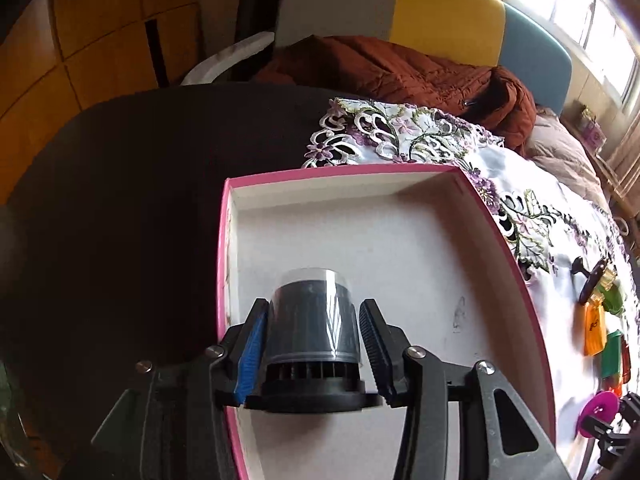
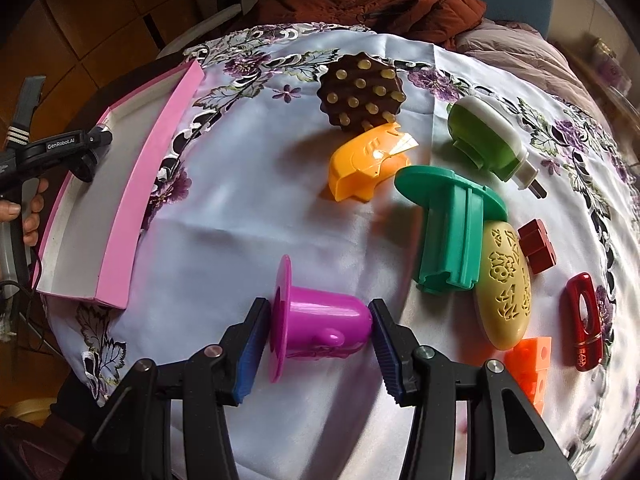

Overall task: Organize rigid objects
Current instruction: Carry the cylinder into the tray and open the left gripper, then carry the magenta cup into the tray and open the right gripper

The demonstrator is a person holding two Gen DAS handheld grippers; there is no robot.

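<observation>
My left fingers point(image 1: 312, 344) are over the pink box point(image 1: 508, 236), near its left wall, w/ a black cap w/ clear sleeve point(image 1: 314, 328) standing between them. The pads are off its sides now, a gap showing on the right side esp., so I'm spread a bit wider than the cap, not squeezing it. It sits on the white box floor, base flange toward me. Rest of the box interior is bare. The box lies partly on the dark tabletop point(image 1: 120, 200), partly on the flowered cloth point(image 1: 400, 136).

From the right cam, the same box point(image 2: 132, 208) sits at the far left edge of the cloth point(image 2: 240, 200), my left hand point(image 2: 28, 216) beside it on the handle.

My right fingers point(image 2: 318, 344) are closed on a purple cup point(image 2: 316, 328) lying on its side, brim to the left, one pad on the brim, other on the rounded end. Firm hold.

Further right on the cloth: brown studded disc point(image 2: 362, 92), yellow shell point(image 2: 368, 164) just below it, green spool point(image 2: 452, 232) on its side, touching a beige oval case point(image 2: 506, 284). Above, a green & white plug point(image 2: 486, 140). Right of the case, a dark red block point(image 2: 538, 250), red lighter-like tube point(image 2: 586, 322), orange block point(image 2: 530, 364) near my right finger.
</observation>
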